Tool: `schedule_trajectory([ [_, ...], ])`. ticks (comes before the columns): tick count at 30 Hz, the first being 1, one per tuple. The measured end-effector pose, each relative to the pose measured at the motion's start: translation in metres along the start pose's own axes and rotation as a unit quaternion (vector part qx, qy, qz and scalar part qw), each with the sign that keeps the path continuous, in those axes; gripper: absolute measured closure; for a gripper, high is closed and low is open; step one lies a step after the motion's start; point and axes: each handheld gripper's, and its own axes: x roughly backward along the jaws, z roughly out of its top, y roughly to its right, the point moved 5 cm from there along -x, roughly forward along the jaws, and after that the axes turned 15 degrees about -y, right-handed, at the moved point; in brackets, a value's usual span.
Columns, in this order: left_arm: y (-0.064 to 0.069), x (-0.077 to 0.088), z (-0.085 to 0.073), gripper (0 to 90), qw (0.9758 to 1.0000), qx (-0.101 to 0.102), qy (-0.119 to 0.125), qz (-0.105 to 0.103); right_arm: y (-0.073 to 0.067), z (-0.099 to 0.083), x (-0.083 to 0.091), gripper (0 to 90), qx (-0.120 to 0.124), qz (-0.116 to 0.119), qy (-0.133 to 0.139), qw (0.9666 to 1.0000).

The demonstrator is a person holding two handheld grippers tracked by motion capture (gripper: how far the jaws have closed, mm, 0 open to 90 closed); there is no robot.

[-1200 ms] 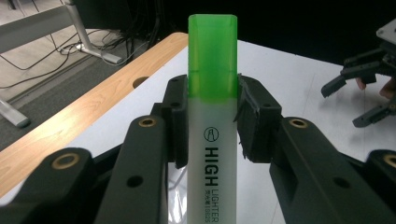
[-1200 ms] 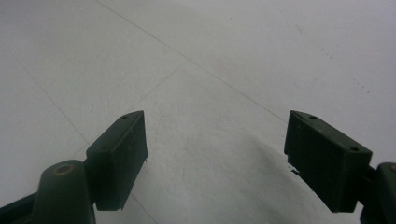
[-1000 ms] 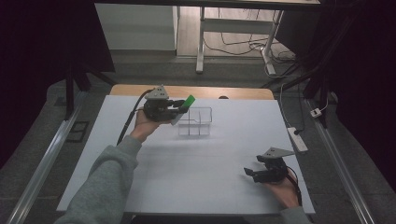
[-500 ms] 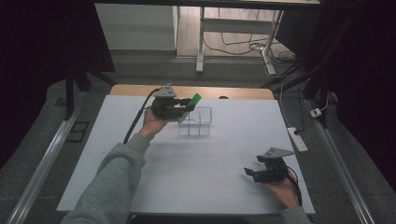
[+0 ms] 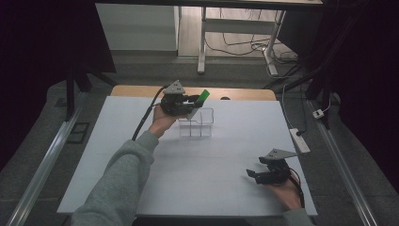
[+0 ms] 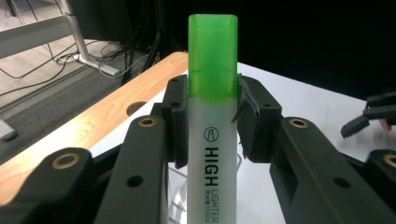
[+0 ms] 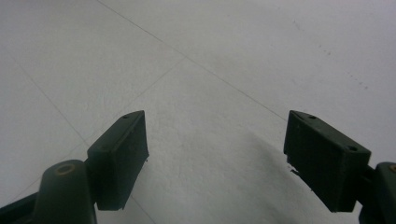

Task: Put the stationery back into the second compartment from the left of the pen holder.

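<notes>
Since a second ago, left gripper [image 5: 192, 100] has carried the highlighter [image 5: 202, 97] rightward, over the clear organiser [image 5: 196, 123]. Its jaws pinch the barrel. Long axis points toward 2 o'clock, cap leading. Green translucent cap, white barrel printed "HIGH LIGHTER". Right gripper [image 5: 254, 173] rests at 4 o'clock, jaws spread, empty.

The high view looks forward and down over the whole white desk [image 5: 197, 165] from the person's side, while each gripper view rides close behind its own fingers, and all three share that white desk surface.
</notes>
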Motion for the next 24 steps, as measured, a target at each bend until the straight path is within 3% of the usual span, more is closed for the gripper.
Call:
schedule_trajectory([
  [24,-0.012,-0.032,0.004,66.2,0.9998,0.017,-0.001,0.002,0.001,-0.002,0.001,21.8,0.000,0.002,0.001,1.0000],
])
